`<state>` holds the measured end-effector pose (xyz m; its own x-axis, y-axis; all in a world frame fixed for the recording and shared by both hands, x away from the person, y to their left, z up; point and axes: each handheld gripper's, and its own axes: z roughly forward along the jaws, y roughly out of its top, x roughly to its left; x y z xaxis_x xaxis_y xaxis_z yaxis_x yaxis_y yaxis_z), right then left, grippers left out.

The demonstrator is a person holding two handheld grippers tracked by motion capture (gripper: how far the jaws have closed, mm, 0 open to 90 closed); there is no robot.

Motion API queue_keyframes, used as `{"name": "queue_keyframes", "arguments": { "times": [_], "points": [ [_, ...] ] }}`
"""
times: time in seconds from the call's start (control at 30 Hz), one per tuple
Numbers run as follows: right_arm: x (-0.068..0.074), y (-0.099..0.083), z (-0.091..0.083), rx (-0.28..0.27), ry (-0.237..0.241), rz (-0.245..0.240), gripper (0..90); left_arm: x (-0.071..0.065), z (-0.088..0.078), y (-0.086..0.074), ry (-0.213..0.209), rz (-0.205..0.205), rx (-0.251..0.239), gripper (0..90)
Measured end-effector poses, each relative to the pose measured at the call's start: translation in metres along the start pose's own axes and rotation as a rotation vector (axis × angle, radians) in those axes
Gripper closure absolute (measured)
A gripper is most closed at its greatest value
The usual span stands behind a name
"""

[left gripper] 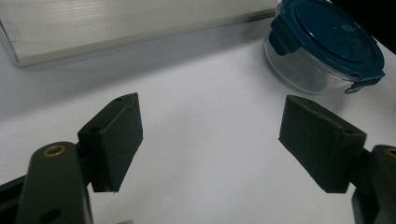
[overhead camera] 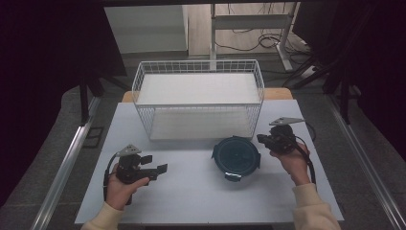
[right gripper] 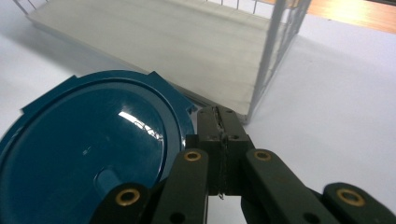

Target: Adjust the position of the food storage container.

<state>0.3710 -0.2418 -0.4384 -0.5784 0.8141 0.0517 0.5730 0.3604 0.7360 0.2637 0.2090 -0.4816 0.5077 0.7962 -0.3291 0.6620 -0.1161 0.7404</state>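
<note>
A round clear-glass container with a dark blue clip-on lid sits on the white counter, right of the middle and a little nearer the far edge than the near one. Its lid is on, and one clip points toward your near edge. Just beyond it stands a white wire basket with a pale flat floor, reaching to the counter's far edge; container and basket are close but apart.

Your right gripper lies just beside the container's right rim, in your right hand near the counter's right edge. Its jaws are pressed together with nothing between them. In the right gripper view, the closed tips sit at the lid's edge, near the basket's corner; whether they touch the lid cannot be told.

Your left gripper rests in your left hand toward the counter's near left corner, well apart from the container. Its jaws stand wide apart and hold nothing. In the left gripper view, bare counter lies between the pads, with the container farther off.
</note>
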Motion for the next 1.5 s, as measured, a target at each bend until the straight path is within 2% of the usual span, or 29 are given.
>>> {"name": "queue_keyframes", "arguments": {
  "times": [0.1,0.27,0.33,0.4,0.6,0.73,0.87,1.13,1.5],
  "points": [
    [0.001,-0.001,0.016,0.05,-0.018,-0.034,89.6,0.0,0.001,0.0,-0.018,-0.008,0.001,20.9],
    [0.003,-0.004,0.032,0.091,-0.038,-0.06,89.5,0.0,0.001,0.0,-0.006,-0.006,0.003,21.0],
    [0.003,-0.005,0.037,0.11,-0.045,-0.075,89.6,0.0,0.002,0.0,-0.004,-0.005,0.003,21.0],
    [0.003,-0.005,0.038,0.101,-0.047,-0.073,89.6,0.001,0.002,-0.001,-0.001,-0.005,0.003,21.0],
    [0.002,-0.008,0.049,0.173,-0.058,-0.092,89.9,0.001,0.003,0.0,0.002,-0.006,0.006,21.1],
    [0.005,-0.009,0.051,0.173,-0.07,-0.093,90.0,0.001,0.003,-0.001,0.001,-0.008,0.009,21.1],
    [0.012,-0.009,0.053,0.172,-0.047,-0.107,90.0,0.0,0.005,0.0,-0.001,-0.005,0.013,21.1],
    [0.028,-0.008,0.056,0.174,-0.037,-0.15,90.0,0.001,0.004,0.0,0.001,-0.008,0.011,21.1],
    [0.041,-0.009,0.055,0.177,-0.018,-0.162,90.0,0.0,0.005,-0.001,-0.001,-0.002,0.02,21.1]
  ]
}}
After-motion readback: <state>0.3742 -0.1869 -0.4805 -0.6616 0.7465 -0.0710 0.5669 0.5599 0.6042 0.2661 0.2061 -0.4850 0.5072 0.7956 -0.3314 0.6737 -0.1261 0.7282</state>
